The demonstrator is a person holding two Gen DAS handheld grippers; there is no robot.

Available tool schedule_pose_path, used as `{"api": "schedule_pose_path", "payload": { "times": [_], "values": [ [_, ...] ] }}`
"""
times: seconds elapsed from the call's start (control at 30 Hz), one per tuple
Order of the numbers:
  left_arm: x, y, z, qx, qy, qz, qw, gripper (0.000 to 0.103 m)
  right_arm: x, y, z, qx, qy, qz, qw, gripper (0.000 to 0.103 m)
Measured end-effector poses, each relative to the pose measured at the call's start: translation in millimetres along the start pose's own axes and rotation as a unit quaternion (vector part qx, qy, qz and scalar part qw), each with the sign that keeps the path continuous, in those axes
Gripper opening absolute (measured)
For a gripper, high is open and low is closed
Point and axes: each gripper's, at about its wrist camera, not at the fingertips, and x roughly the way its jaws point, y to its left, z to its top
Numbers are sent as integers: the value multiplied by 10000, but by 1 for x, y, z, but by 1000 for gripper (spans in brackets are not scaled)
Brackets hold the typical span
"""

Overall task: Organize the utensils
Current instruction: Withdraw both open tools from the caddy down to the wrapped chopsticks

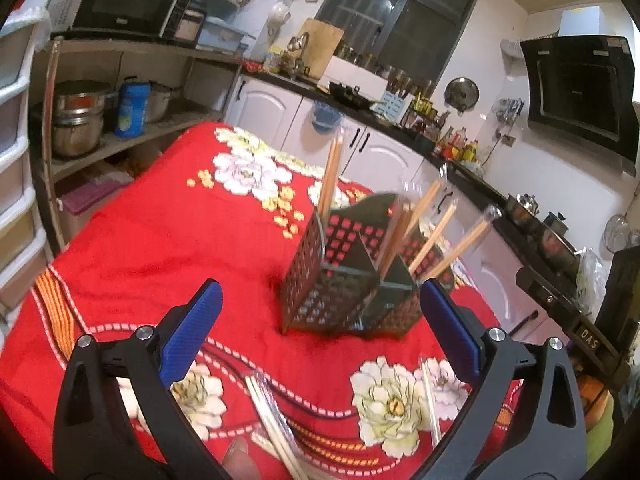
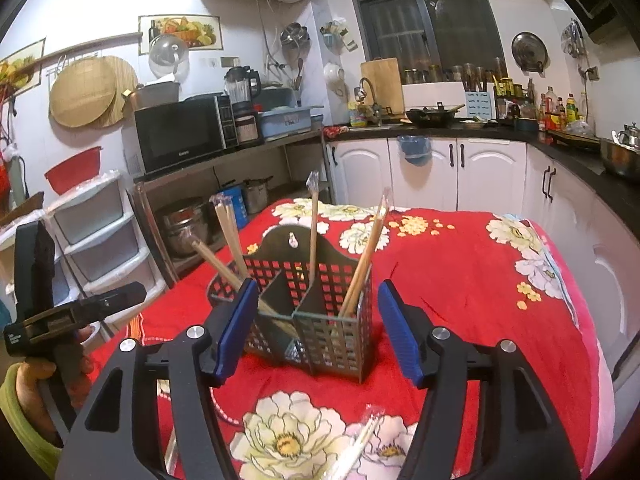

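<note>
- My left gripper [image 1: 320, 322] with blue pads stood wide open and held nothing.
- Wrapped wooden chopsticks [image 1: 276, 424] lay on the red flowered cloth [image 1: 160, 240] just below it, long ends pointing toward me.
- The dark metal holder with square holes [image 1: 344, 276] stood ahead.

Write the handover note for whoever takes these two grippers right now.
Left gripper: open, empty.
Right gripper: open, empty, facing the holder.
Perforated utensil holder stands upright on the red floral cloth.
Done: several wrapped chopstick pairs stand in its compartments.
Left: wrapped chopsticks lie loose on the cloth near the grippers, plus another pair; pick them up and slot them in.
</note>
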Motion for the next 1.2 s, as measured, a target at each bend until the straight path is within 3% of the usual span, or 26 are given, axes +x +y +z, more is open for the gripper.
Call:
{"api": "schedule_pose_path", "payload": {
  "times": [0.77,1.2],
  "values": [
    [15,-9,-63,242,687,108,9973,91,-17,-10,-57,180,490,-185,9985,68],
    [26,-3,-81,330,939,390,9943,91,-15,-31,-96,450,911,-366,9941,68]
  ]
}}
